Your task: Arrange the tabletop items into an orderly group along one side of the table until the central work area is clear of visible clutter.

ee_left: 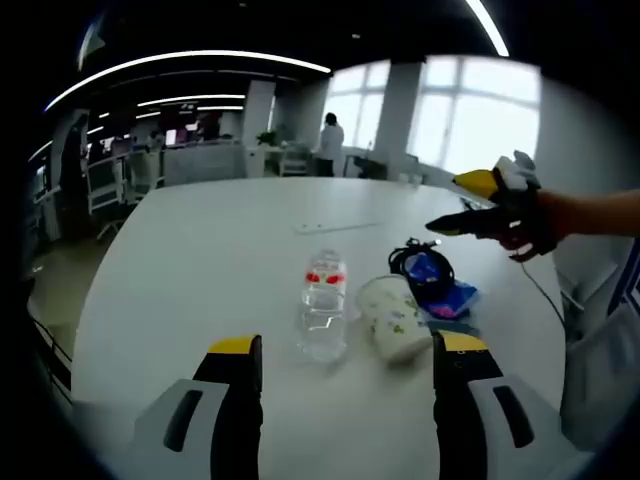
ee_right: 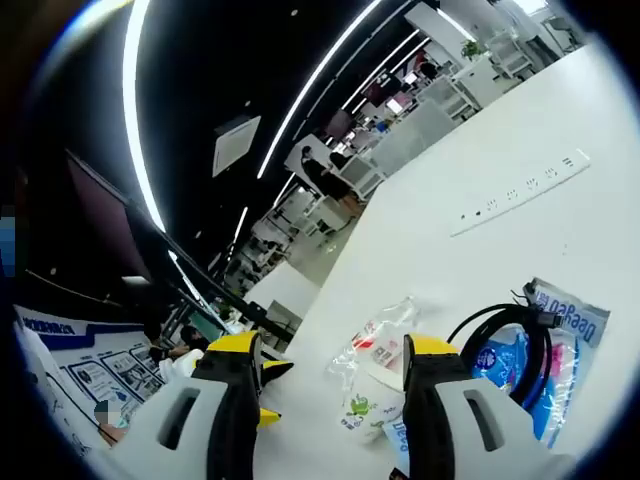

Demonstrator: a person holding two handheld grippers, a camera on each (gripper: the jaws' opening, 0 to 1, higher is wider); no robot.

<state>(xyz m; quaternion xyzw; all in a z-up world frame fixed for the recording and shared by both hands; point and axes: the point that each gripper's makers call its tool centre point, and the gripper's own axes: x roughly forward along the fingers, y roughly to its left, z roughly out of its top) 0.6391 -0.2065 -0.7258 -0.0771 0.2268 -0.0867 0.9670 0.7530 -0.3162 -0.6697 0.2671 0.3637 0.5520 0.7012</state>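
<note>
A clear plastic bottle (ee_left: 323, 305) with a red label stands on the white table (ee_left: 200, 270), just ahead of my open left gripper (ee_left: 348, 345). Right of it a paper cup (ee_left: 393, 318) lies on its side, touching a blue packet (ee_left: 448, 297) with a black cable (ee_left: 415, 258) coiled on top. My right gripper (ee_left: 468, 203), held by a hand, hovers open above and right of the packet. In the right gripper view the bottle (ee_right: 375, 345), cup (ee_right: 362, 408), cable (ee_right: 505, 325) and packet (ee_right: 565, 325) lie past my open right gripper (ee_right: 333, 350); the left gripper's yellow tips (ee_right: 268, 392) show at left.
A flat white power strip (ee_left: 335, 227) (ee_right: 520, 190) lies farther back on the table. The table's right edge (ee_left: 545, 290) runs close to the packet. Office desks and chairs (ee_left: 120, 180) stand beyond the far edge, with a person (ee_left: 328, 145) by the windows.
</note>
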